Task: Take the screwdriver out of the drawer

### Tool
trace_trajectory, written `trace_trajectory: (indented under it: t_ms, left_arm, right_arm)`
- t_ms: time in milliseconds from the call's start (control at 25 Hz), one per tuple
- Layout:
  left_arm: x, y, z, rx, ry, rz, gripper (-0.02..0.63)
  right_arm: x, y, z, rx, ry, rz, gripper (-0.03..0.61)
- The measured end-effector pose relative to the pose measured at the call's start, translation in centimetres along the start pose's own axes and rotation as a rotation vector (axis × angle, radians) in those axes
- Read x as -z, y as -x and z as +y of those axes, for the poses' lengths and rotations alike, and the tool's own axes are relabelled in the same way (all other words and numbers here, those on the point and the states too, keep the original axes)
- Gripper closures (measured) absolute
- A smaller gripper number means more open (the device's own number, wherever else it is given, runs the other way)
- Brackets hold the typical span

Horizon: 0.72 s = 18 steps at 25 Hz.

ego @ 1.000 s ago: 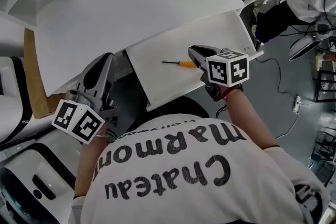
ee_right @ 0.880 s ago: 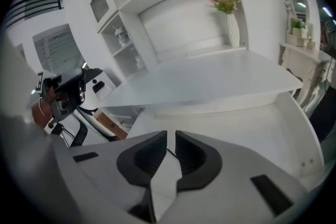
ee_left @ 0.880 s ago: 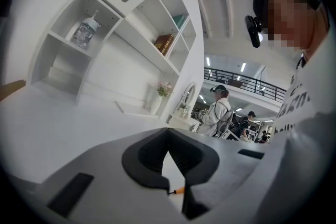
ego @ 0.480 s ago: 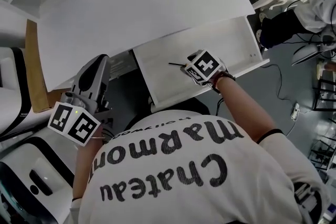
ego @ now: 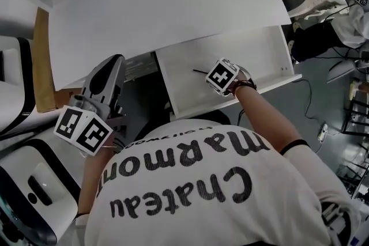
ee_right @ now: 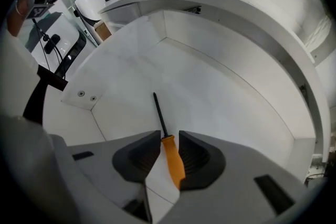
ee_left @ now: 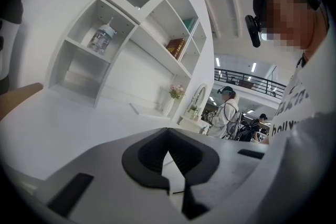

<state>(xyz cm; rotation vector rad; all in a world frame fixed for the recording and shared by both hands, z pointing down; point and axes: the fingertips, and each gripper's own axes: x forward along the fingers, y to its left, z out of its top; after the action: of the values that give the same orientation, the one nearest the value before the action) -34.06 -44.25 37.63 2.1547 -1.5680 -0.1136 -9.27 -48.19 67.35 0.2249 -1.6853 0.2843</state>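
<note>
A: Orange handle of the screwdriver (ee_right: 170, 157) pinched between the pads of the right claw (ee_right: 169, 138), jaws just closed in on it. Lies flat on the floor of the open drawer (ego: 262, 57), dark shaft aimed toward the drawer's left side.

B: Room around it?

A: Plenty. Bare white floor on every side, walls well apart from tip and handle alike. Front rim out past the edge of the worktop (ego: 161, 3).

B: And the left claw (ee_left: 168, 130)?

A: Pressed together on nothing, held beside the drawer, under the worktop's edge.

B: Changed since a second ago?

A: Hung above the drawer by the handle end then, orange in plain sight. Now sunk into the drawer, pointing straight down, marker cube (ego: 222, 75) facing up and hiding the handle from the head view.
</note>
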Motion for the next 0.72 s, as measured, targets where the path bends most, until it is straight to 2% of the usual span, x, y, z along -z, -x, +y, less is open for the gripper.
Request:
trace_trajectory:
  t_ms: [120, 360, 520, 640, 720]
  left_arm:
    - [0.3, 0.1, 0.0, -0.004, 0.002, 0.008, 0.592]
    - [1.1, 0.3, -0.3, -0.003, 0.011, 0.025, 0.592]
    - [1.8, 0.3, -1.0, 0.012, 0.009, 0.044, 0.591]
    - [1.9, 0.1, -1.4, 0.023, 0.014, 0.04, 0.592]
    - [2.1, -0.1, -1.9, 0.036, 0.014, 0.042, 0.592]
  right_arm:
    - [0.4, -0.5, 0.3, -0.024, -0.01, 0.016, 0.461]
    - [0.8, 0.1, -0.1, -0.018, -0.051, 0.014, 0.481]
    - [-0.1, 0.5, 1.2, -0.096, -0.08, -0.064, 0.483]
    - [0.6, 1.2, 0.6, -0.068, -0.083, -0.055, 0.485]
    - [0.5, 1.8, 1.2, -0.085, -0.088, -0.079, 0.485]
